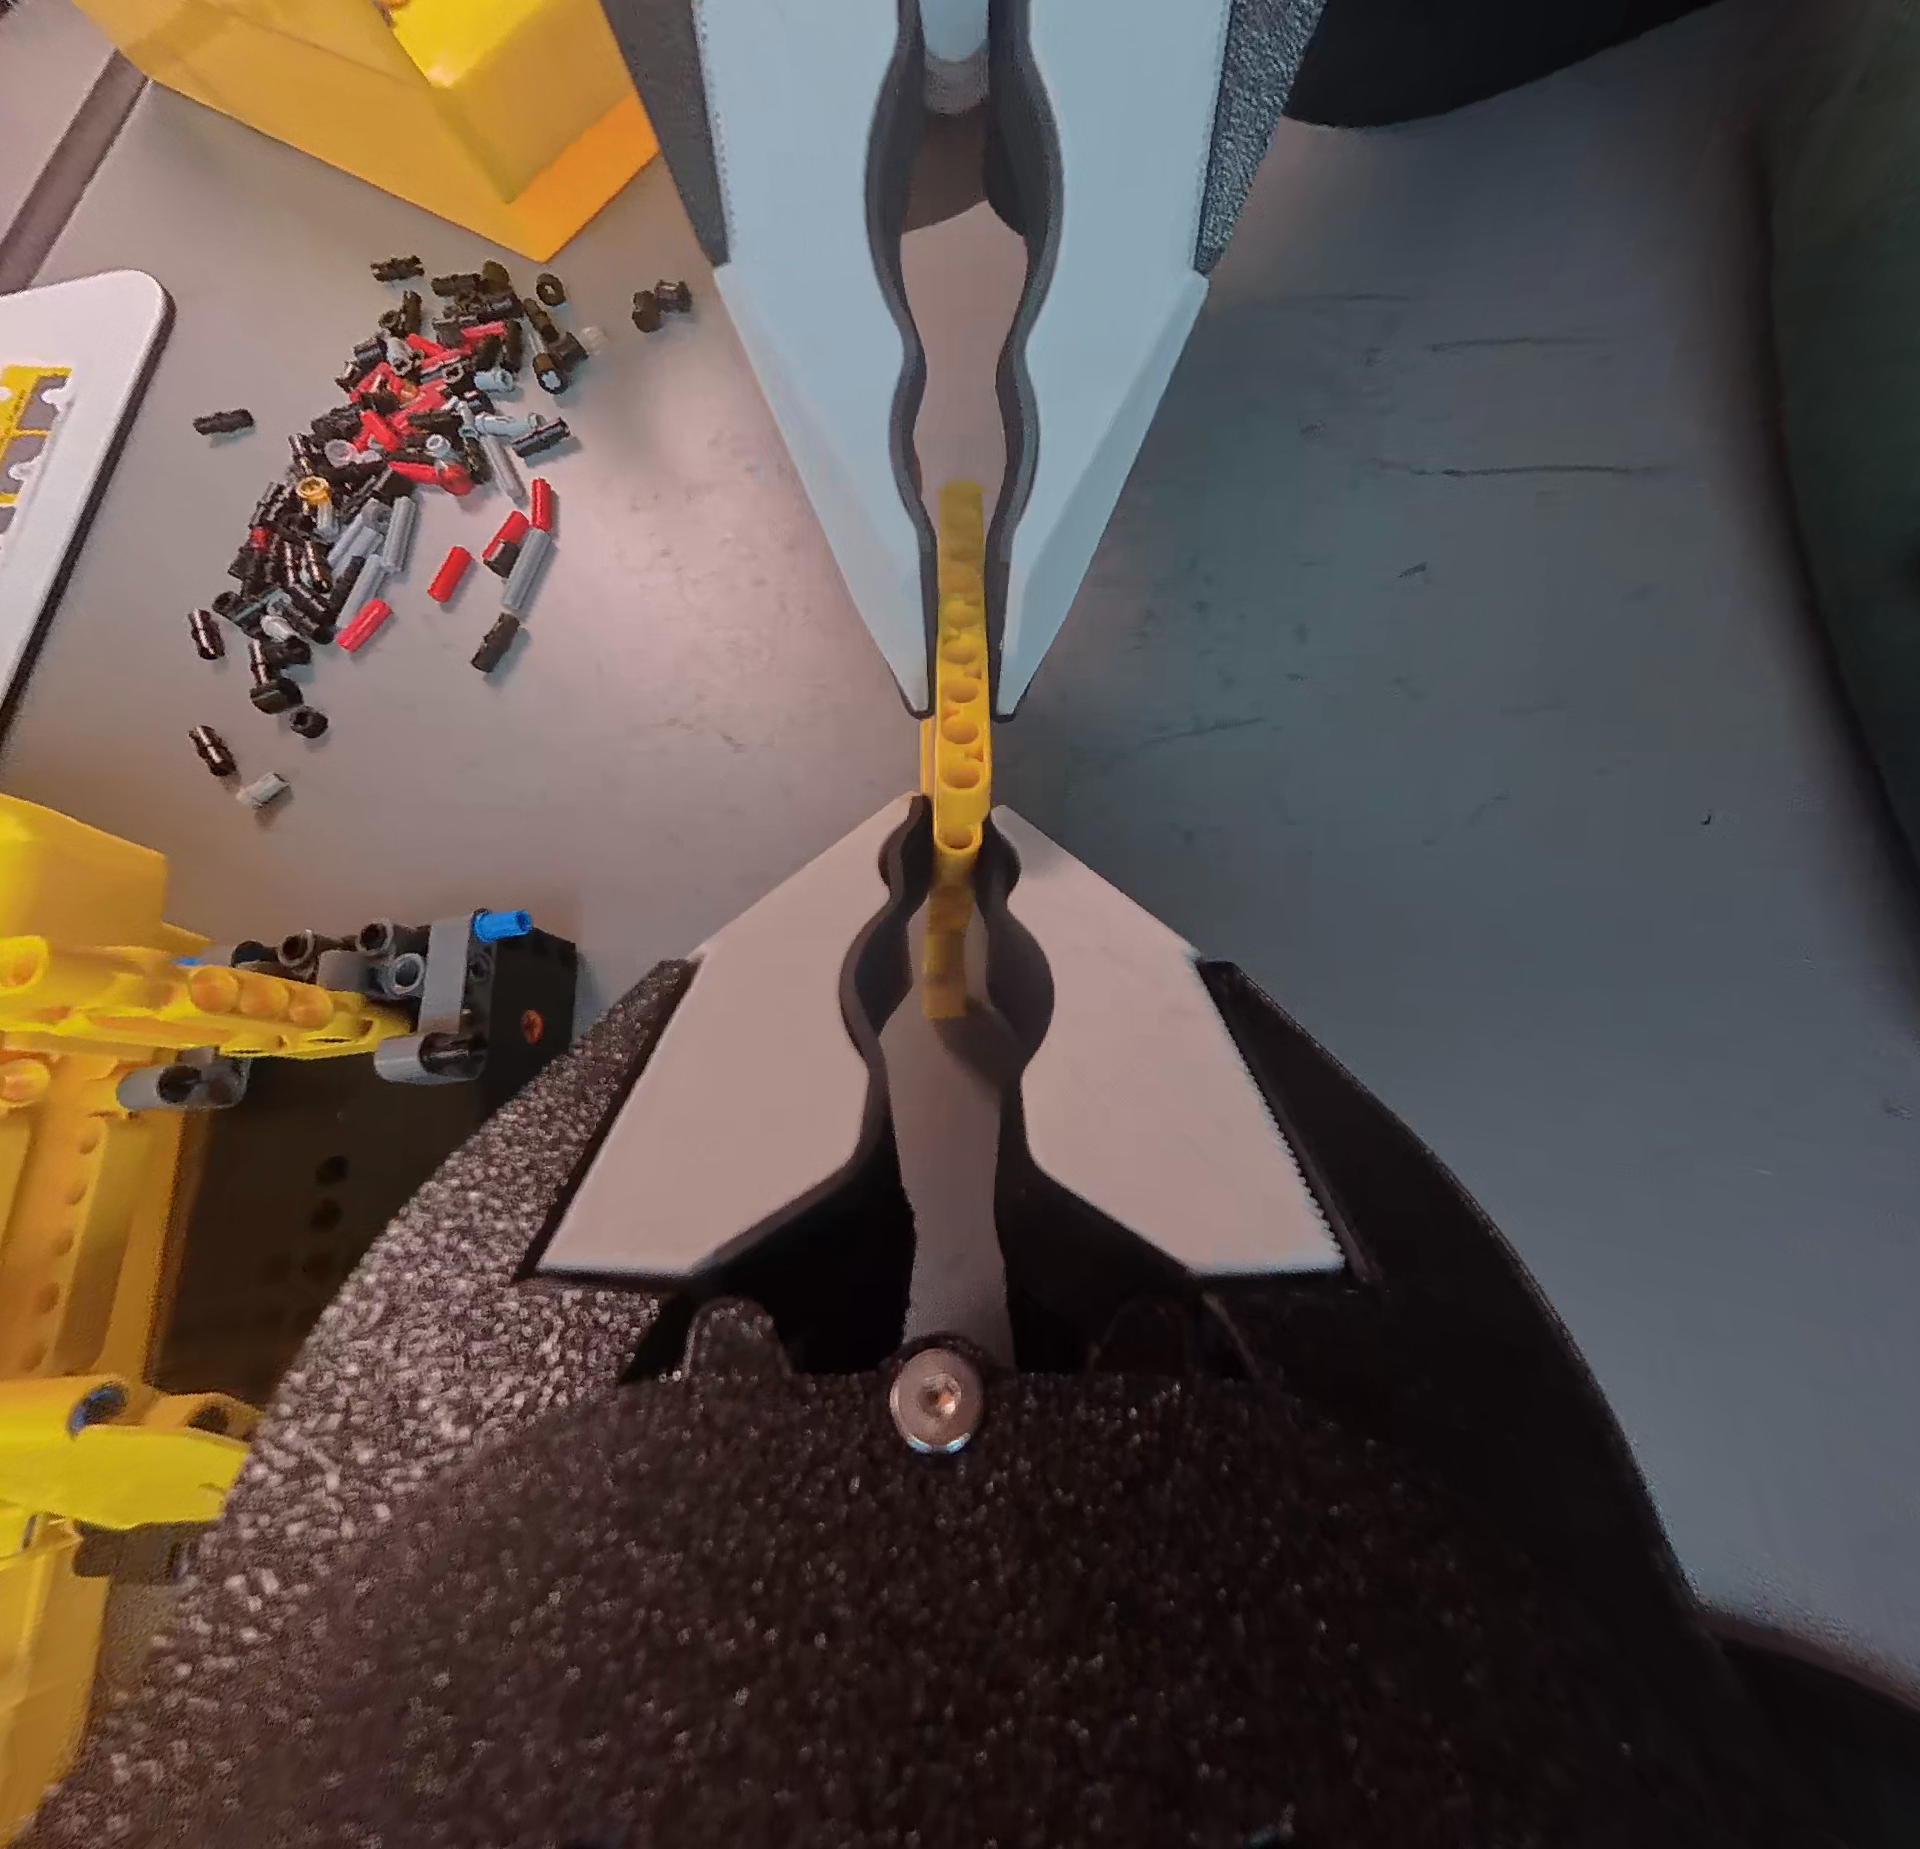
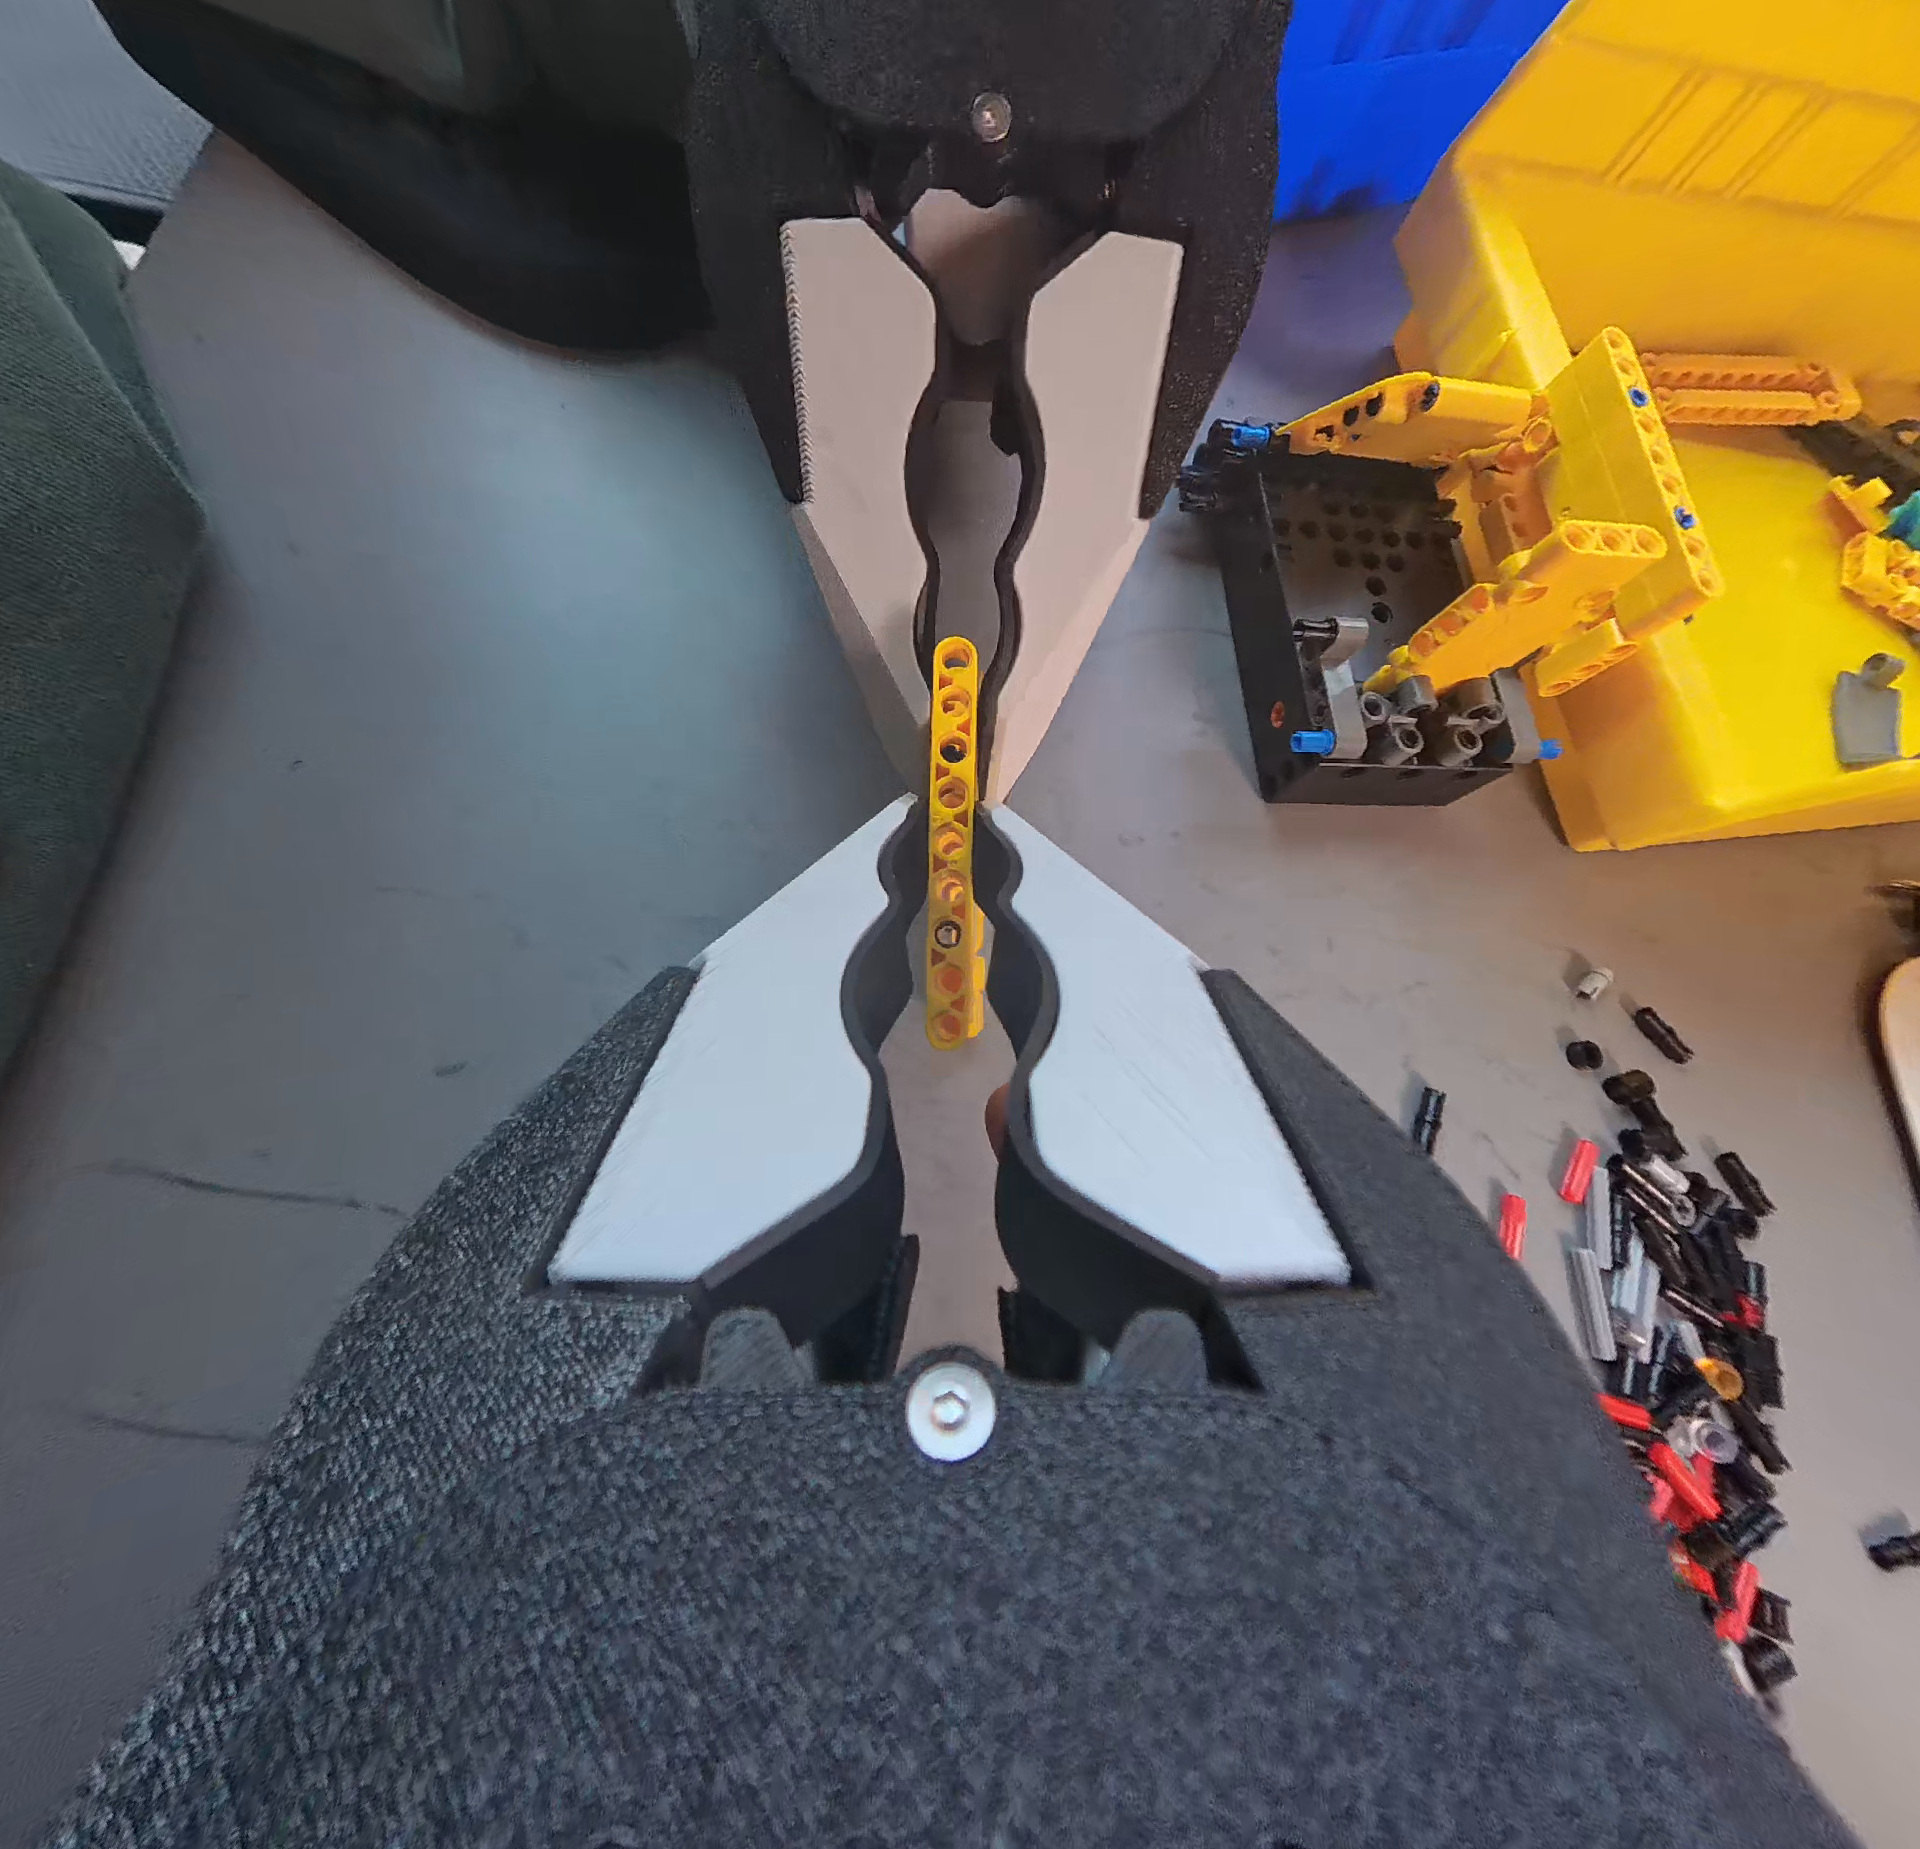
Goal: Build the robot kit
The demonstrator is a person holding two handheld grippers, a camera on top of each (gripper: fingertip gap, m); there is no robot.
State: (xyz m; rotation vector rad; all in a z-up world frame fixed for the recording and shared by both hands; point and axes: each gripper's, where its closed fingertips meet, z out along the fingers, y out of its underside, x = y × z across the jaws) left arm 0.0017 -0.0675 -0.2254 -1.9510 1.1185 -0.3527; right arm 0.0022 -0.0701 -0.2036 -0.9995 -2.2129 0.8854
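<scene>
A long thin yellow beam with a row of holes is held above the grey table between two grippers that face each other tip to tip. My left gripper is shut on the beam's near end. My right gripper comes in from the top of the left wrist view and is shut on the far end. In the right wrist view the beam runs upright. My right gripper grips its lower half and my left gripper meets it from above.
A pile of small black, red and grey pins lies on the table. A partly built yellow and black model stands by a yellow bin. A blue bin stands behind. A dark green sleeve shows at left. My left and right fingertips are right by each other.
</scene>
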